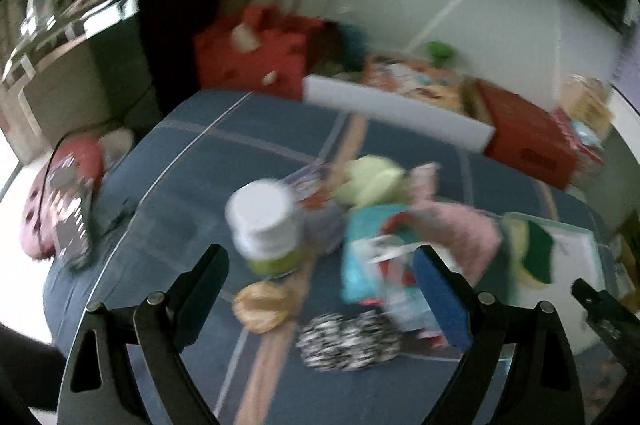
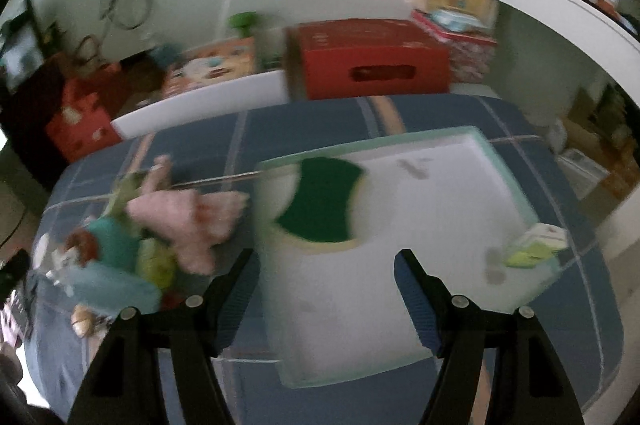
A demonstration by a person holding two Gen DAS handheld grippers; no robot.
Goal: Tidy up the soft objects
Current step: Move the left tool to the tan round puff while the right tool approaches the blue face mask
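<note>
place: home, lived-in room | signs: plaid tablecloth (image 2: pixel 440 113) — toy boxes (image 2: pixel 216 65) by the wall — red carton (image 2: pixel 372 57)

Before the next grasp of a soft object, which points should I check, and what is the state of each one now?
1. Left gripper jaws open, nothing between them: ok.
2. Right gripper jaws open and empty: ok.
3. White tray has bare room: ok; the green sponge lies in it.
4. Pink plush lies free on top of the pile: ok.
5. White-capped bottle is hard and stands beside the pile: not ok.
6. Picture sharp enough to aim: not ok, both views are blurred.
</note>
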